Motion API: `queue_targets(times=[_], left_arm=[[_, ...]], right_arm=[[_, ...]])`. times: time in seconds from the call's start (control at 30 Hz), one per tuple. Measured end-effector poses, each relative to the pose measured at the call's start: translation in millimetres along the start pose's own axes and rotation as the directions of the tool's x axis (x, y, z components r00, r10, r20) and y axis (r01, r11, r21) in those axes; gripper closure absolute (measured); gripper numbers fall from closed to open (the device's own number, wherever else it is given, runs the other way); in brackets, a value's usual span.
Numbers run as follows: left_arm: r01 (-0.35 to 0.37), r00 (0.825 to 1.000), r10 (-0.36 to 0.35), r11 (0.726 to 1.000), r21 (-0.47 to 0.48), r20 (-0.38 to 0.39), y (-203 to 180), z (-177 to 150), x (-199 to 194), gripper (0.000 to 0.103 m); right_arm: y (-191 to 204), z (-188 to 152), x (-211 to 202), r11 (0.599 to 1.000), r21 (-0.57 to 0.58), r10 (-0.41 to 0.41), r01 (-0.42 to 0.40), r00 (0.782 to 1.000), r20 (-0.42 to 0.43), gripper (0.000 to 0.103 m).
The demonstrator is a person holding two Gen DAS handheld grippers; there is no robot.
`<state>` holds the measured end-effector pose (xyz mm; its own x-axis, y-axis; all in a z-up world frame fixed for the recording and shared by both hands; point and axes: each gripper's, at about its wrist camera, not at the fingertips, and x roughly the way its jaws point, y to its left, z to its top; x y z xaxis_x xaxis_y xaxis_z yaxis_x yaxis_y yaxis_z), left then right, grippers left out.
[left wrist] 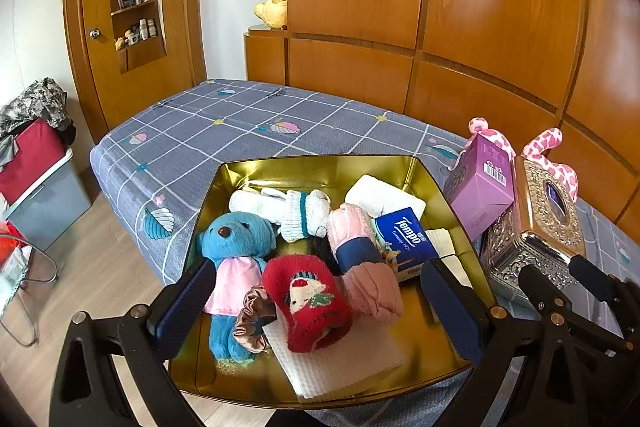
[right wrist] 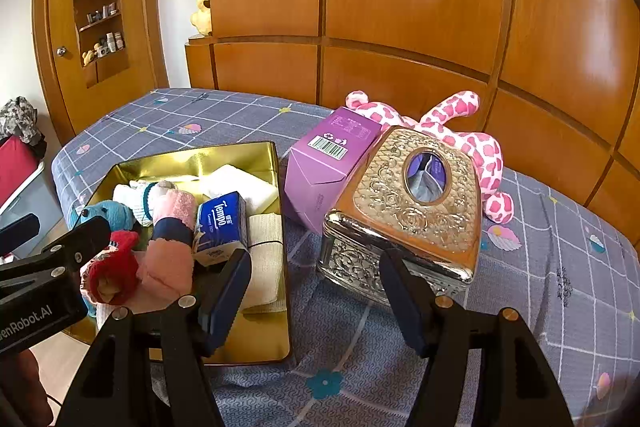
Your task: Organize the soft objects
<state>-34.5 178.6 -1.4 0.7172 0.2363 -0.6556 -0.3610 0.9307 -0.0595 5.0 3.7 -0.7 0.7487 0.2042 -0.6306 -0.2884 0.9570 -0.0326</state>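
Observation:
A gold tray (left wrist: 436, 187) lies on the bed and holds a blue teddy bear (left wrist: 240, 239), a red sock (left wrist: 308, 299), rolled pink socks (left wrist: 372, 287), a white sock (left wrist: 296, 211), a brown scrunchie (left wrist: 250, 323), a Tempo tissue pack (left wrist: 404, 235) and white cloths (left wrist: 384, 197). My left gripper (left wrist: 318, 269) hovers open over the tray's near half, with the red sock below the gap and nothing gripped. My right gripper (right wrist: 315, 255) stands open and empty above the bedspread, between the tray (right wrist: 276, 343) and an ornate metal tissue box (right wrist: 416, 211). A pink spotted plush (right wrist: 476, 143) lies behind that box.
A purple carton (right wrist: 328, 163) leans against the tissue box. Wooden wardrobe panels (right wrist: 400, 7) run close behind the bed. At the left are wood floor (left wrist: 88, 267), a grey bin (left wrist: 48, 203) with red cloth, and a folding chair frame (left wrist: 24, 291).

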Motion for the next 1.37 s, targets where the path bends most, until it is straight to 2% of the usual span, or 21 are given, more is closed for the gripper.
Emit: queue_targets(times=[1.2,1.37], left_arm=[[0.004,1.000,-0.004,1.000,0.014,-0.011,-3.5,-3.5,1.8,0.001],[0.045,0.999,-0.044,0.999,0.024,-0.017,-4.4,-4.4,2.2,0.001]], right_arm=[[-3.2,-2.6,1.8,1.000,0.015,0.000,0.000,1.000,-0.008,0.036],[-6.0,-3.4,0.9,1.000,0.023,-0.003,0.004,1.000,-0.004,0.036]])
